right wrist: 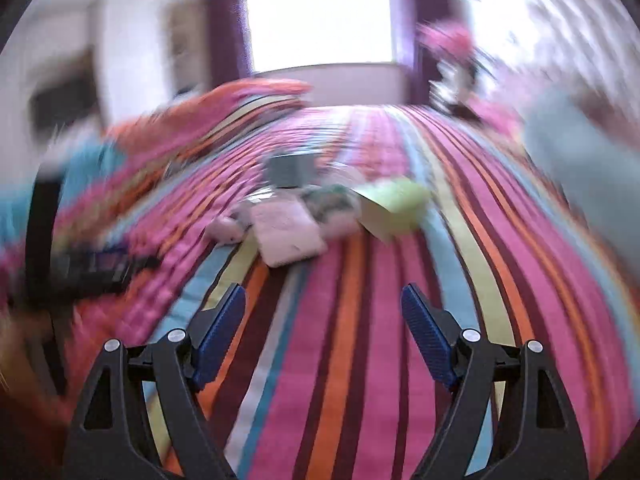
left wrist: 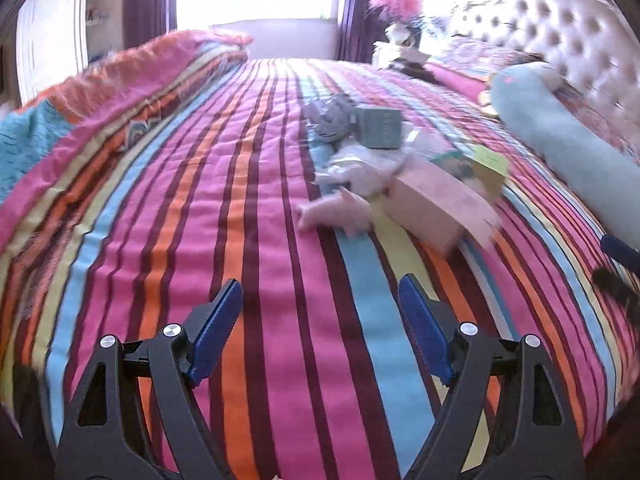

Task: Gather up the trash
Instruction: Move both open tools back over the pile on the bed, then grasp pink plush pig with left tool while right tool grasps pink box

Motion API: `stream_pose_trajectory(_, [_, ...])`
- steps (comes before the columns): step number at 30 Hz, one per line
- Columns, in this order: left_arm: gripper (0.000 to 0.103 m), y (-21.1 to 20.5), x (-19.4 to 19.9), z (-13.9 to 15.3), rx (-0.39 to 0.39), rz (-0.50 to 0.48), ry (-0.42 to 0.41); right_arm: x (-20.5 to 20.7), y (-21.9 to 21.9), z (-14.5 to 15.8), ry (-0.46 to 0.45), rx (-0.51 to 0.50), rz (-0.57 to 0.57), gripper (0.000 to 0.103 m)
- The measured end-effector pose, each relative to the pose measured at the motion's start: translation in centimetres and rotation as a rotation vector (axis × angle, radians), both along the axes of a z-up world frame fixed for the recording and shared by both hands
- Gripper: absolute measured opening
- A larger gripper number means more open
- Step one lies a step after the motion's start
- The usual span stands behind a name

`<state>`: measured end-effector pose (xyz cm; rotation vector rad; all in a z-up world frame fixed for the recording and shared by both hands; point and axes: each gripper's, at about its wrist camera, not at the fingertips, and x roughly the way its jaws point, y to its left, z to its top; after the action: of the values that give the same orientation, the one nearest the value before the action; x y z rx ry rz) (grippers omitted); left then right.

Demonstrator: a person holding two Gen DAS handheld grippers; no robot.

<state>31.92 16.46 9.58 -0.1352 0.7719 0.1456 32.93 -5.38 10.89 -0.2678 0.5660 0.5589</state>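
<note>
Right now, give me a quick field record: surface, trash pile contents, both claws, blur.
surface: striped bedspread
trash pile: pink box, grey-green box, yellow-green carton, crumpled pink paper, clear plastic wrap
pile location: mid-bed, ahead of both claws, not touched
left claw: open, empty, above bedspread
right claw: open, empty, above bedspread
other: long light-blue plush pillow near tufted headboard
blur: right wrist view heavily blurred; small items there unclear
</note>
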Motion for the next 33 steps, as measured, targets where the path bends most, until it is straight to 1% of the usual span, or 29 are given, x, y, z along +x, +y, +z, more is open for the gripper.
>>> stream_pose_trajectory(1, [0.078,0.5,1.1,-0.1,-0.006,0.005,0.01,0.8,1.3,-0.4,-0.015,-0.046,0.019,0.076])
stream_pose_trajectory(3, [0.078,1.0,4.0,-0.6,-0.018,0.019,0.038,2.3,3.2,-1.3,-0.025,-0.104,0.045,0.076])
stream_pose_trajectory(6, [0.078,1.5,6.2,-1.5,-0.064,0.008,0.069,4.1,5.1,-2.1,-0.042,-0.153,0.086,0.076])
stream_pose_trajectory(7, [0.078,1.5,7.3,-1.9,-0.074,0.001,0.086,4.1,5.2,-2.0,-0.039,-0.153,0.097,0.076])
stream_pose_trajectory(9, [0.078,1.3,8.2,-2.4,-0.056,-0.024,0.102,5.0,5.7,-2.0,-0.012,-0.141,0.122,0.076])
stream_pose_trajectory(10, [0.078,1.1,8.9,-2.7,-0.028,-0.047,0.108,5.5,6.0,-2.0,0.003,-0.143,0.134,0.076])
stream_pose_trajectory(12, [0.078,0.8,9.4,-2.9,0.0,-0.071,0.107,6.2,6.6,-2.1,0.01,-0.166,0.144,0.076])
stream_pose_trajectory(16, [0.078,0.9,11.0,-3.4,0.01,-0.155,0.127,7.8,7.8,-2.8,0.017,-0.198,0.152,0.076])
stream_pose_trajectory(18, [0.078,0.7,11.8,-3.7,0.038,-0.192,0.141,8.5,8.3,-3.1,0.04,-0.192,0.158,0.076])
stream_pose_trajectory(21, [0.078,0.2,12.5,-4.1,0.06,-0.249,0.16,9.0,9.0,-3.9,0.06,-0.209,0.169,0.076])
stream_pose_trajectory(22, [0.078,-0.1,12.6,-4.4,0.082,-0.265,0.167,9.1,9.2,-4.2,0.061,-0.22,0.167,0.076])
stream_pose_trajectory(24, [0.078,-0.1,12.7,-4.6,0.073,-0.27,0.16,9.2,9.3,-4.5,0.065,-0.201,0.164,0.076])
stream_pose_trajectory(26, [0.069,0.8,12.6,-4.5,-0.002,-0.244,0.14,9.7,9.1,-4.7,0.1,-0.161,0.146,0.074])
stream_pose_trajectory(27, [0.061,1.2,12.5,-4.4,-0.016,-0.228,0.136,9.9,9.0,-4.8,0.119,-0.141,0.144,0.071])
stream_pose_trajectory(28, [0.053,1.3,12.4,-4.4,-0.01,-0.22,0.137,9.9,8.8,-4.8,0.149,-0.123,0.14,0.062])
stream_pose_trajectory(30, [0.046,1.6,12.0,-4.4,-0.002,-0.214,0.138,9.6,8.7,-4.7,0.163,-0.118,0.127,0.062])
stream_pose_trajectory(33, [0.043,1.7,10.8,-4.2,0.0,-0.221,0.137,8.6,8.2,-4.5,0.177,-0.107,0.138,0.062])
